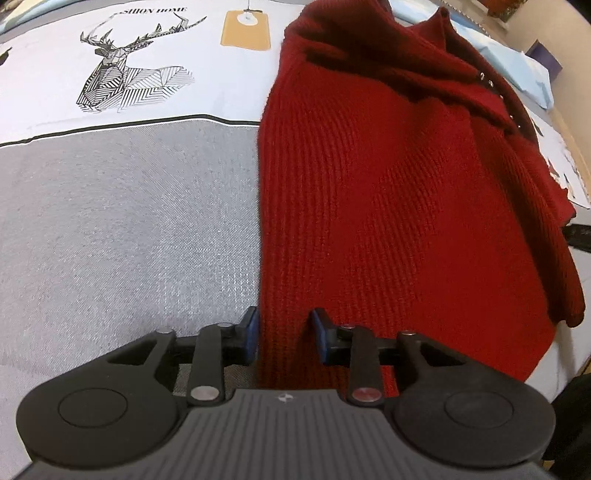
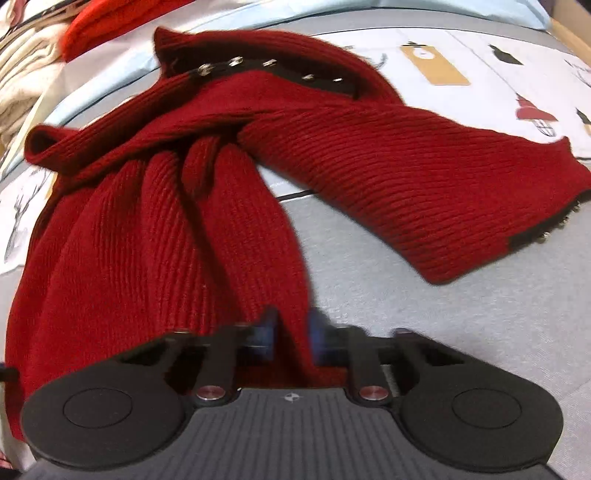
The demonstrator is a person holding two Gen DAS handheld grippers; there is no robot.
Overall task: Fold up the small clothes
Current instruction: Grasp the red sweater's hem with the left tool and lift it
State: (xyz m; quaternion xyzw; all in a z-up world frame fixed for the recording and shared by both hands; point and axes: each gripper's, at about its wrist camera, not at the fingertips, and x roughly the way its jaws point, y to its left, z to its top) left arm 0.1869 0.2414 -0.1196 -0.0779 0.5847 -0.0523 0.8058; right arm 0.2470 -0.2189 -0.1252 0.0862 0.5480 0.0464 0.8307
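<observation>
A dark red ribbed knit sweater (image 1: 399, 192) lies on a grey and white bedspread (image 1: 122, 229). In the left wrist view my left gripper (image 1: 283, 338) is open, its blue pads astride the sweater's near left hem edge. In the right wrist view the sweater (image 2: 155, 236) is bunched, with a black studded collar band (image 2: 273, 72) at the far side and one sleeve (image 2: 424, 184) stretched to the right. My right gripper (image 2: 293, 336) is open, its pads either side of the near right hem edge; the frame is blurred.
The bedspread carries a printed deer (image 1: 129, 74) and a tan tag print (image 1: 245, 29). A cream folded cloth (image 2: 22, 74) and a bright red garment (image 2: 110, 22) lie at the far left of the right wrist view. A light blue sheet (image 1: 532, 74) lies beyond the sweater.
</observation>
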